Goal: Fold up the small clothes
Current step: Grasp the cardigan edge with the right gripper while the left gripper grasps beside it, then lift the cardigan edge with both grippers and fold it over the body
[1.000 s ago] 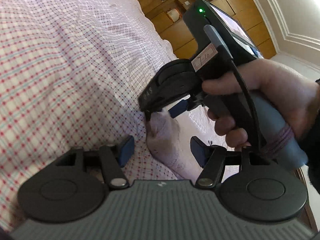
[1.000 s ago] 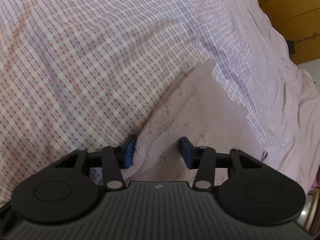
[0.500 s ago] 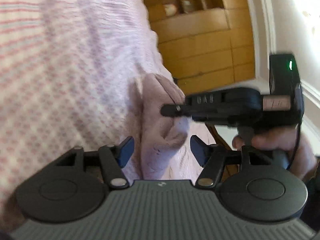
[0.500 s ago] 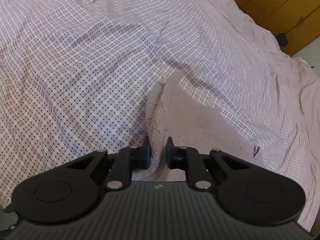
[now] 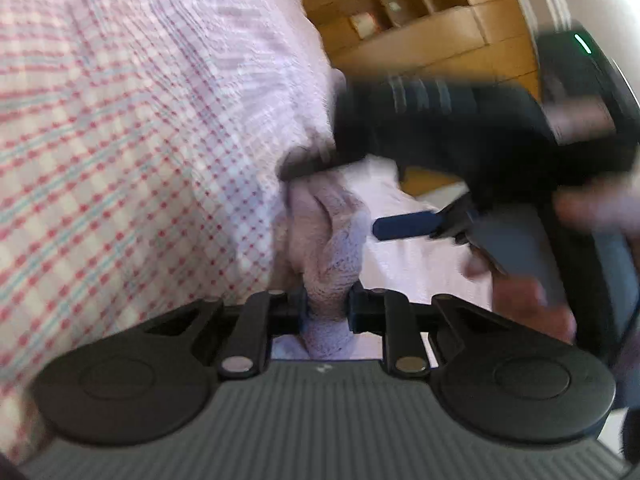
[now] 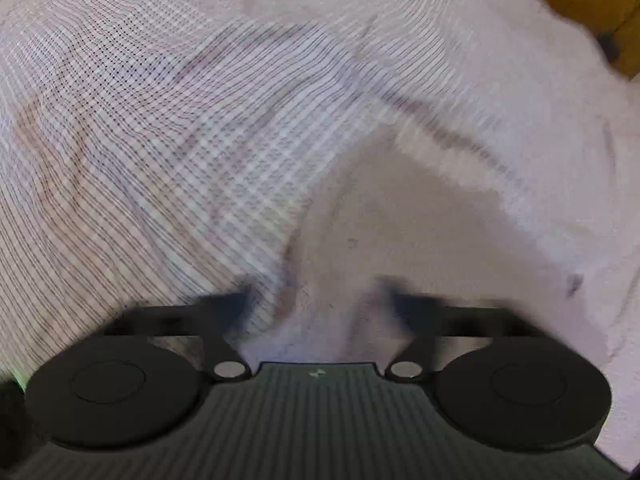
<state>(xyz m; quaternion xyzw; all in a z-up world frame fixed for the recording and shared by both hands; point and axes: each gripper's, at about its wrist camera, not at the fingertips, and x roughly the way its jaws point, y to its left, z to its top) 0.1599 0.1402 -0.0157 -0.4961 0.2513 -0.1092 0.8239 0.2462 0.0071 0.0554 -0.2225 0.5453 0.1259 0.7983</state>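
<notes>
A small pale pink knitted sock (image 5: 332, 232) lies bunched on the checked bed sheet (image 5: 120, 120). My left gripper (image 5: 327, 310) is closing on its near end, and the blue pads press on the cloth from both sides. The blurred right gripper (image 5: 354, 196) hangs above the sock's far end with its blue pad (image 5: 404, 226) clear of the cloth. In the right wrist view the right gripper (image 6: 316, 300) is opening wide, tilted steeply down over the sock (image 6: 400, 220). The cloth lies below and between its fingers, untouched.
The pink and white checked sheet (image 6: 160, 120) covers the bed and is wrinkled. Wooden cabinets (image 5: 420, 40) stand beyond the bed's edge. A person's hand (image 5: 528, 304) holds the right gripper's handle, close to my left gripper on the right.
The left gripper moved in and closed on the sock's near end. The right gripper, pinched on the sock half a second ago, let go, opened wide and lifted.
</notes>
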